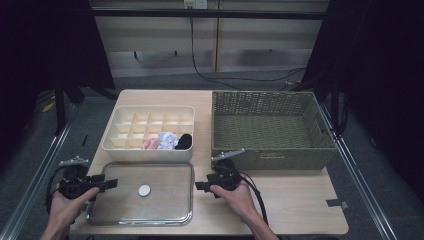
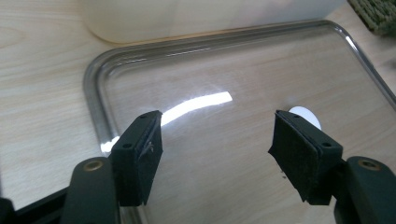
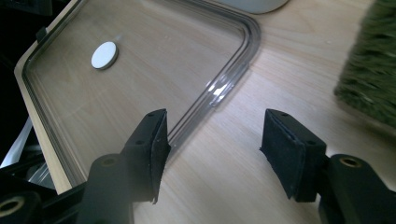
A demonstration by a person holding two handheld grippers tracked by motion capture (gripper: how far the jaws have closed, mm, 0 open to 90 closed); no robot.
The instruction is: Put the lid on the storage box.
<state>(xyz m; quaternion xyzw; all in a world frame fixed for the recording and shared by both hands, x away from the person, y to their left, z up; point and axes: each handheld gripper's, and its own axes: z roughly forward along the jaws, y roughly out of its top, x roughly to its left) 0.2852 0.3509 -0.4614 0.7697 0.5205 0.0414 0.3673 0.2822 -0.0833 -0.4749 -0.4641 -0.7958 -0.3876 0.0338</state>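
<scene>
A clear tray with a shiny rim (image 1: 165, 200) lies at the front middle of the table, and a small white disc (image 1: 144, 190) rests on it. My left gripper (image 1: 107, 184) hovers at the tray's left edge, open and holding nothing. In the left gripper view, the jaws of the left gripper (image 2: 217, 140) stand wide over the tray (image 2: 93, 88), with the disc (image 2: 306, 116) behind the right jaw. My right gripper (image 1: 199, 186) is at the tray's right edge, also open. In the right gripper view, the right gripper (image 3: 215, 135) straddles the tray's rim (image 3: 233, 74), and the disc (image 3: 104, 55) lies farther off.
Behind the tray, a cream divided organizer (image 1: 150, 152) holds pink, white and black cloth pieces in its front compartments. A green wicker basket (image 1: 272, 157) stands at the right, nothing inside it. Bare wood lies in front of the basket.
</scene>
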